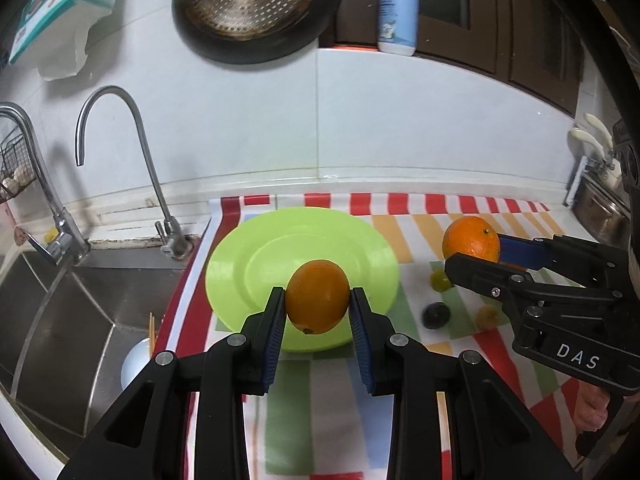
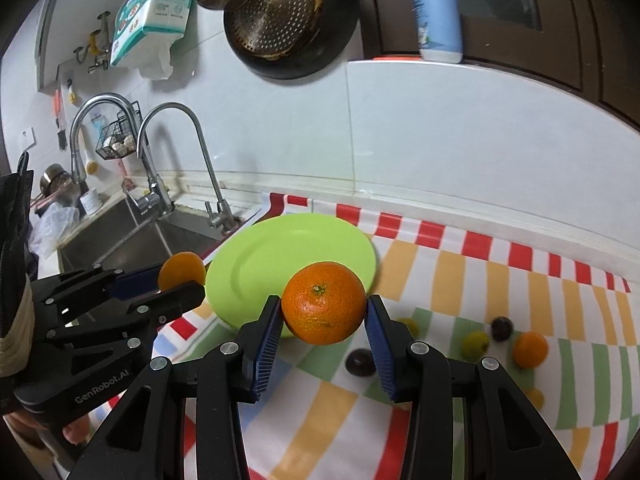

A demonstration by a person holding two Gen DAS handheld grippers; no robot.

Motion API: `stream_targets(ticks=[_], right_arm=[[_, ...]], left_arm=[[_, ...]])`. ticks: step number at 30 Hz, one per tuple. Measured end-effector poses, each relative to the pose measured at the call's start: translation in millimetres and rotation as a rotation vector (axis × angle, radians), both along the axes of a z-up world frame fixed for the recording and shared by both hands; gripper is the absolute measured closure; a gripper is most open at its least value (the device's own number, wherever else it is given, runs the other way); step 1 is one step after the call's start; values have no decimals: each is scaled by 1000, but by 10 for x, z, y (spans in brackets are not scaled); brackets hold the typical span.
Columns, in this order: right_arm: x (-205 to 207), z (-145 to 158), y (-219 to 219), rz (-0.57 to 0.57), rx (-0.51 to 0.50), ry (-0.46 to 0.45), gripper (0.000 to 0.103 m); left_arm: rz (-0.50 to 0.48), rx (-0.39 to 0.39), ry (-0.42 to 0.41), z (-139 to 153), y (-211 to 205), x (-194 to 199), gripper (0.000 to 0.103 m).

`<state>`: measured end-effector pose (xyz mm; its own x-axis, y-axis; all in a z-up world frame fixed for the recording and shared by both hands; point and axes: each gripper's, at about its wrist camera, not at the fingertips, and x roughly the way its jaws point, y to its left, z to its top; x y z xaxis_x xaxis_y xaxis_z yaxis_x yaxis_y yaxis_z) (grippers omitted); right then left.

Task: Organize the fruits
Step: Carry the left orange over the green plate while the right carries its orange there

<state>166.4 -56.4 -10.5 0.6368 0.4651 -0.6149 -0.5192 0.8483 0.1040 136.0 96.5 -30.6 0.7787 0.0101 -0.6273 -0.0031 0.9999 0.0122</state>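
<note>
My left gripper (image 1: 318, 300) is shut on a smooth orange (image 1: 317, 297) and holds it above the near rim of an empty lime-green plate (image 1: 256, 256). My right gripper (image 2: 323, 310) is shut on a second, dimpled orange (image 2: 324, 303), held above the striped cloth just right of the plate (image 2: 256, 256). The right gripper and its orange (image 1: 471, 239) show at the right of the left wrist view. The left gripper with its orange (image 2: 182, 270) shows at the left of the right wrist view.
Small fruits lie on the striped cloth (image 2: 460, 264): a dark one (image 2: 359, 361), another dark one (image 2: 501, 327), a yellow-green one (image 2: 475, 343) and a small orange one (image 2: 530, 349). A steel sink (image 1: 52, 300) with two taps is left of the cloth. A pan (image 1: 256, 4) hangs on the wall.
</note>
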Motion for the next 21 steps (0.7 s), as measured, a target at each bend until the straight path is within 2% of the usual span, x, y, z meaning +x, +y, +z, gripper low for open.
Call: stream_targets(ticks=[10,21], right_arm=[[362,-245,386,30,-35,66,60],[732,-623,654,34,-63,165,60]], left_arm=[[31,-2,52,-265,267,325,72],[19,-20,118,-582,429,640,72]])
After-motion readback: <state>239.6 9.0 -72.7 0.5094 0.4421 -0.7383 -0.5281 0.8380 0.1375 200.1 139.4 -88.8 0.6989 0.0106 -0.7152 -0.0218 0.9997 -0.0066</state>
